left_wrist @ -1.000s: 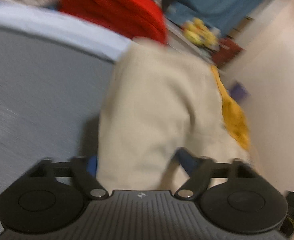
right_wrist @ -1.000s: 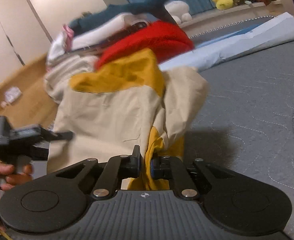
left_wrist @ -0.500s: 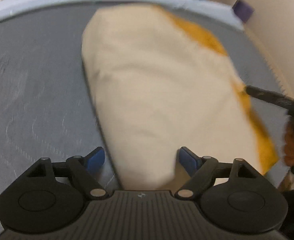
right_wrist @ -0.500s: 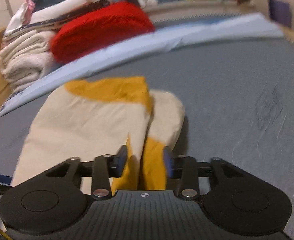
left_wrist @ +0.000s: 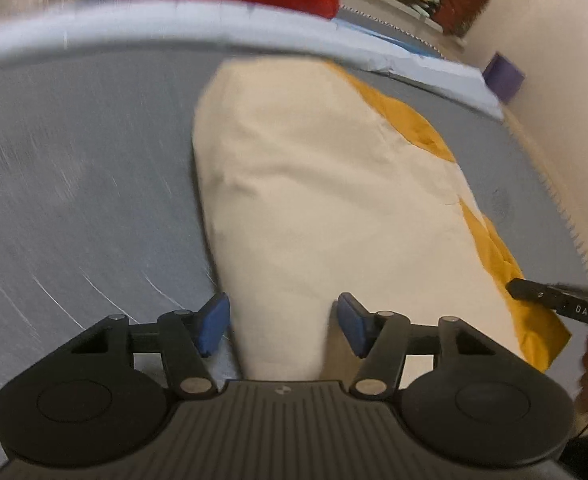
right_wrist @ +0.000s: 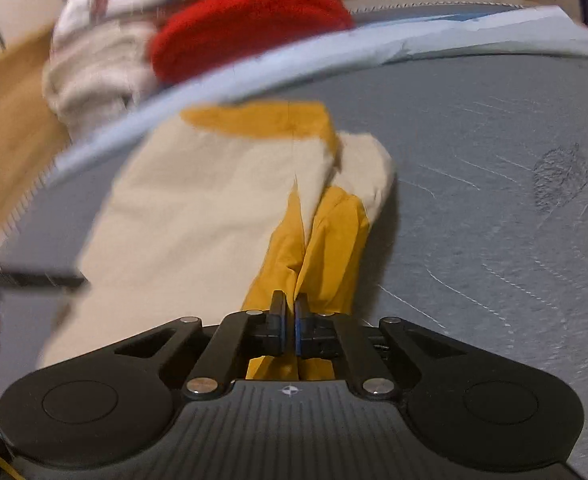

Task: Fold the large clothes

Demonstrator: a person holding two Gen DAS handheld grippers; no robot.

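The garment (left_wrist: 326, 200) is lying on the bed (left_wrist: 85, 184). The right gripper (right_wrist: 289, 326) is pinching its yellow edge; the left gripper (left_wrist: 279, 322) is closing, straddling cream cloth, pads not yet pressing. Both corners should be gripped before lifting.

Right gripper (right_wrist: 289, 326) pinched shut on mustard fold of cream garment (right_wrist: 197, 216), lying on grey mattress (right_wrist: 474, 200), red knit (right_wrist: 249, 20) behind
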